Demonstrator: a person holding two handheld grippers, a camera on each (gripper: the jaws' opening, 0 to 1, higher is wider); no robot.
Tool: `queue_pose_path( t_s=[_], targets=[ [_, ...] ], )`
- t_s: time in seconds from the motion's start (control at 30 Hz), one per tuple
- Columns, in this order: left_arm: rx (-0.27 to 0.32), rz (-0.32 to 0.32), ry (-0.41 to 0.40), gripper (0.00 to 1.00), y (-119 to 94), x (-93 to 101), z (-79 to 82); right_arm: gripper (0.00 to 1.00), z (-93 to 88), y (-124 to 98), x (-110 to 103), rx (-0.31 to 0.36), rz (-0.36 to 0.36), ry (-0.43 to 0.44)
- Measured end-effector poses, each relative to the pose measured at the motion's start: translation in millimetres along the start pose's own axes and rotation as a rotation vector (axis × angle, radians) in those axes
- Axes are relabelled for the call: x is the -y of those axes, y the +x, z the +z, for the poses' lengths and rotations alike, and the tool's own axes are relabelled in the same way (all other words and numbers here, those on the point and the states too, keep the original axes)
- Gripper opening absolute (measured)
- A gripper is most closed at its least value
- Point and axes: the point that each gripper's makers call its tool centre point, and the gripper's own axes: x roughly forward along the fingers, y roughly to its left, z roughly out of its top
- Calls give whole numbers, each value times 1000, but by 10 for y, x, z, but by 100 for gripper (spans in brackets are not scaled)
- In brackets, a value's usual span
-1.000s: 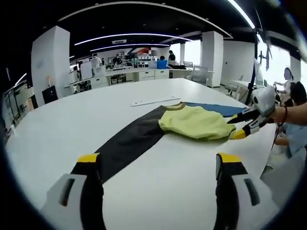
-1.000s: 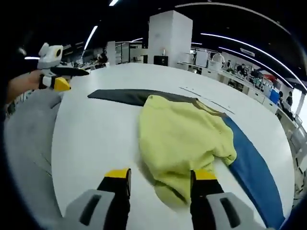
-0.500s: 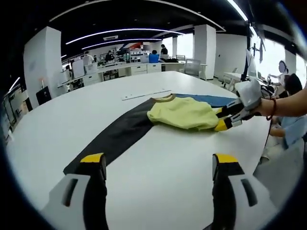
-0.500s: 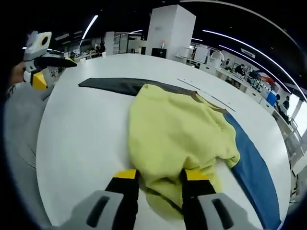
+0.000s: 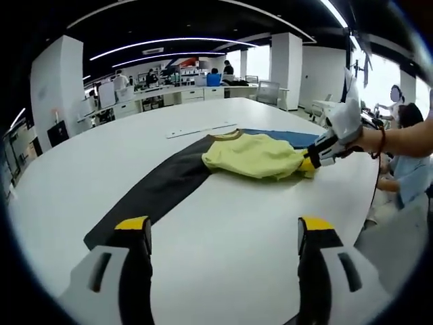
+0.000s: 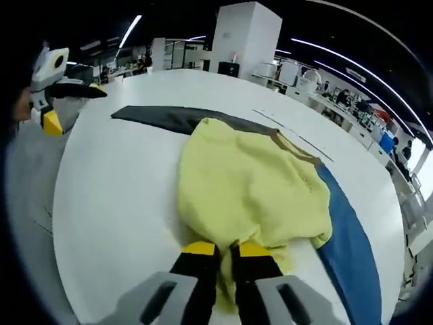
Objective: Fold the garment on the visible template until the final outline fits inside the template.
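Right gripper (image 6: 226,252) clamped narrow on the near hem of the yellow garment (image 6: 247,186), jaws pinched with cloth between them. Left gripper (image 5: 223,233) held wide, nothing in it, hovering over bare white table (image 5: 223,203), well apart from the cloth. Garment bunched in a loose heap across the middle of the template, dark strip (image 5: 159,193) running out one side, blue strip (image 6: 348,247) the other. Early going by the look of it: no neat fold yet, outline lumpy and spilling past the strips. Left to do: lift that hem, fold over, flatten, tuck within the template
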Motion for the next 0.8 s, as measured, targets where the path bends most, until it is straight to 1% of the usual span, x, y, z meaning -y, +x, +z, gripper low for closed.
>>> queue_pose_path(
  t_s=[0.03,0.1,0.17,0.27,0.37,0.47,0.57,0.63,0.73,0.8],
  targets=[
    [-1,-1,1,86,1,3,-1,2,37,-20,17,-2,6,-1],
    [-2,-2,7,85,8,4,-6,1,142,-59,76,-4,15,-37],
    [-4,-6,14,84,25,4,-14,1,267,-91,140,20,6,-52],
    [-6,-11,19,85,54,-7,-15,1,449,-124,246,43,15,-38],
    [1,-10,18,85,68,-28,10,1,632,-137,418,68,-2,-33],
    [5,-5,14,85,78,-48,25,1,798,-129,563,99,-1,0],
    [2,-5,12,85,93,-56,15,1,932,-90,730,104,-9,34],
    [-3,-9,12,84,112,-49,-1,1,988,-55,804,110,-14,42],
    [-8,-14,17,84,147,-41,-13,1,1069,37,923,119,-15,93],
    [-9,-18,18,83,172,-30,-8,1,1088,121,972,113,-8,129]
  ],
)
